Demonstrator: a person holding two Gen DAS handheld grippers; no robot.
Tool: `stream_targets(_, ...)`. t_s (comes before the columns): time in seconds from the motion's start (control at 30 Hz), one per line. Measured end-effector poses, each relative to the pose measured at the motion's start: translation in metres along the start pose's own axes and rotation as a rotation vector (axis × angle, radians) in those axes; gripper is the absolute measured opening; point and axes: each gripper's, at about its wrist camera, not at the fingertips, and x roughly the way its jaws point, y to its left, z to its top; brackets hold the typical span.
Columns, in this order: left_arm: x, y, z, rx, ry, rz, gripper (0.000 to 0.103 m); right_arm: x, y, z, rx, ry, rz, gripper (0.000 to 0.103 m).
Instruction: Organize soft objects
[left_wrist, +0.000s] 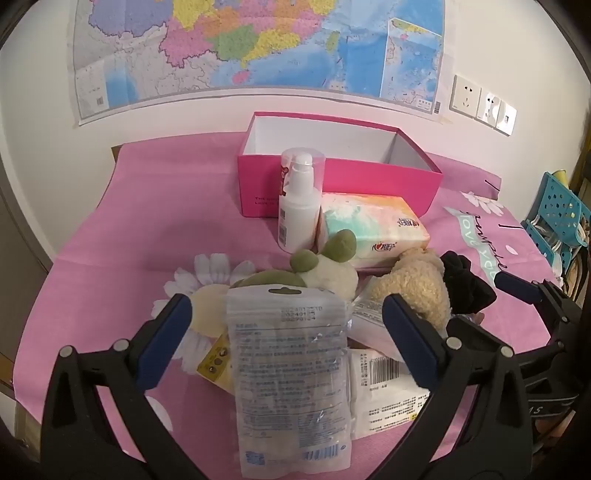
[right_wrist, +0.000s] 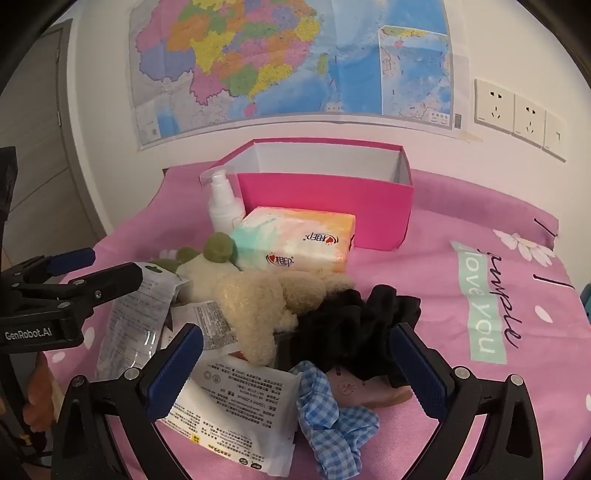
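Covering the surface, a pink sheet (left_wrist: 122, 229) beneath a wall map (left_wrist: 258, 44).

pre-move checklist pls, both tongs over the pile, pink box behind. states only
1. Left tongs open: ok.
2. Right tongs open: ok.
3. Either tongs holding anything: no, ok.
4. Pink box open-topped, interior looks empty: ok.
5. Path to box: pump bottle and tissue pack stand in front of it: not ok.
6. Soft items reachable: blue checked scrunchie and black fabric lie between the right tongs' fingers; clear pouch between the left's: ok.
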Motion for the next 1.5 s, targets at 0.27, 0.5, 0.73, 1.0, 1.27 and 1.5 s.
stream_targets(0.27, 0.0, 0.0, -0.001, 0.001, -0.002, 0.001, 0.103, 0.0, 0.003, 0.0, -0.007, -0.002, -0.008, 0.103)
stream_targets(0.5, 0.002, 0.002, -0.002, 0.002, 0.005, 0.0, 0.103, 0.003, 0.008, 0.0, -0.007, 0.001, -0.004, 0.103)
stream_targets(0.73, 0.004, 0.003, -0.002, 0.0, 0.01, 0.0, 0.103, 0.004, 0.002, 0.001, -0.002, 0.011, 0.006, 0.103)
stream_targets(1.0, 0.006, 0.014, -0.003, 0.014, 0.014, -0.012, 0.103, 0.008, -0.001, 0.001, -0.03, 0.018, 0.01, 0.096)
stream_targets(1.27, 0.002, 0.03, -0.018, 0.046, 0.053, -0.087, 0.103, 0.007, 0.009, 0.005, -0.078, -0.032, 0.075, 0.086)
stream_targets(1.5, -0.002, 0.041, -0.04, 0.063, 0.121, -0.145, 0.103, 0.017, 0.046, 0.017, -0.202, 0.044, 0.22, 0.077)
